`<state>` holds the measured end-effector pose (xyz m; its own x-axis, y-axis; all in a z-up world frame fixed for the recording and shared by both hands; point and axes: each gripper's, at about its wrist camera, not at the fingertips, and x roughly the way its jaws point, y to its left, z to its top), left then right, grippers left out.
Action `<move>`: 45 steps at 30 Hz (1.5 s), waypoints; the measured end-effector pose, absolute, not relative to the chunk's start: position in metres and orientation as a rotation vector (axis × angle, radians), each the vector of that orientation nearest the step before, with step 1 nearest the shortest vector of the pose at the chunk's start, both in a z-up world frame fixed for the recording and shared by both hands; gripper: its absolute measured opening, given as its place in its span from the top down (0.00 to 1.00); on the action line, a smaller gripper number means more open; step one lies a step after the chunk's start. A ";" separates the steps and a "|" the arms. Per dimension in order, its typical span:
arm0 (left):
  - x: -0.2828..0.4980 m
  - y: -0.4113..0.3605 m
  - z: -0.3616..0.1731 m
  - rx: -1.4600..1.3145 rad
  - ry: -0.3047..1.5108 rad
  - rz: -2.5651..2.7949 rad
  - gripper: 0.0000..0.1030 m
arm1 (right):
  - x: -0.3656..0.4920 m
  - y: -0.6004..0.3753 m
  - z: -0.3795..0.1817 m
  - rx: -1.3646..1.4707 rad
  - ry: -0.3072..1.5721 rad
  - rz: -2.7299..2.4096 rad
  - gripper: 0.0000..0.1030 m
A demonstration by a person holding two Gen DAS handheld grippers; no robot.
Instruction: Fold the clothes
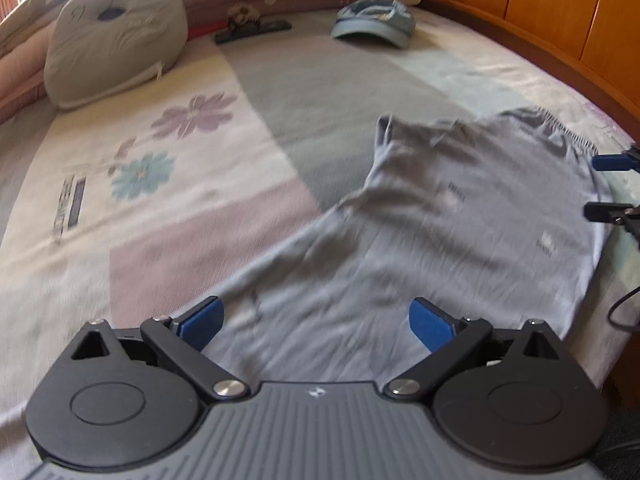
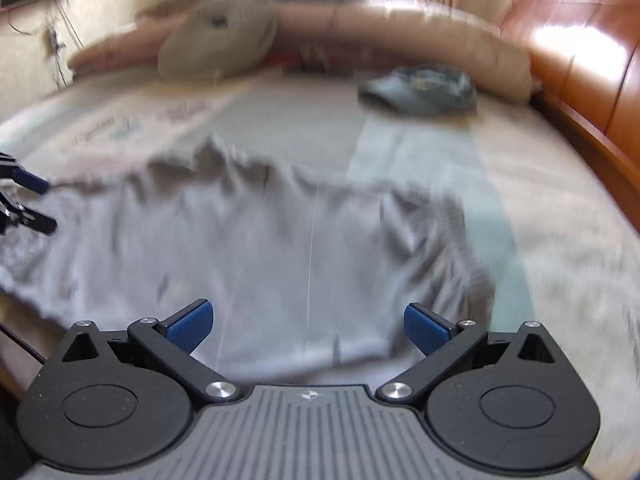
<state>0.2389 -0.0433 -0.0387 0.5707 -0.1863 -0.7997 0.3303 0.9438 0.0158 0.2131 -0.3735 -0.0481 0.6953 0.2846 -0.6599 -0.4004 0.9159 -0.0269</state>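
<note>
A grey garment (image 1: pixel 460 216) lies spread and wrinkled on the bed, with a ribbed band at its far end. In the left wrist view my left gripper (image 1: pixel 316 322) stands open just over the garment's near edge, nothing between its blue pads. The right gripper (image 1: pixel 600 186) shows at the right edge of that view, open beside the garment's right side. In the right wrist view the same garment (image 2: pixel 280 248) fills the middle, and my right gripper (image 2: pixel 308 324) is open above its near hem. The left gripper (image 2: pixel 38 204) shows at the left edge, open.
The bed (image 1: pixel 180 208) has a pastel flowered cover. A grey cushion (image 1: pixel 116 40), a dark flat object (image 1: pixel 252 30) and a blue cap (image 1: pixel 374 22) lie at the far side before a long pink pillow (image 2: pixel 420 36). A wooden headboard (image 1: pixel 560 12) curves along the right.
</note>
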 end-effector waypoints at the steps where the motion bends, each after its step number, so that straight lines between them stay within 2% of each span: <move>1: 0.241 -0.049 -0.037 0.171 0.908 -0.314 0.04 | 0.218 -0.371 -0.049 -0.186 0.704 0.389 0.00; 8: 0.240 -0.067 -0.057 0.152 1.008 -0.315 0.04 | 0.214 -0.373 -0.075 -0.228 0.754 0.428 0.00; 12: 0.237 -0.068 -0.054 0.171 0.994 -0.291 0.04 | 0.212 -0.379 -0.066 -0.214 0.776 0.433 0.00; 19: 0.248 -0.076 -0.034 0.127 0.944 -0.269 0.04 | 0.278 -0.350 -0.034 -0.114 0.680 0.469 0.00; 25: 0.238 -0.070 -0.030 0.155 0.957 -0.217 0.04 | 0.332 -0.346 -0.064 -0.069 0.742 0.377 0.00; 31: 0.231 -0.049 -0.027 0.099 0.963 -0.134 0.04 | 0.337 -0.371 -0.067 -0.107 0.757 0.313 0.00; 38: 0.218 -0.037 -0.028 0.101 0.954 -0.128 0.04 | 0.320 -0.335 -0.037 0.018 0.763 0.488 0.00; 45: 0.210 -0.006 -0.032 0.125 0.924 -0.124 0.04 | 0.303 -0.252 -0.036 0.077 0.786 0.691 0.00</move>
<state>0.2096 -0.0057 -0.0322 0.5964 -0.0526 -0.8010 0.1601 0.9856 0.0545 0.3029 -0.2521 -0.0358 0.5009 0.5982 -0.6255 -0.5433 0.7799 0.3107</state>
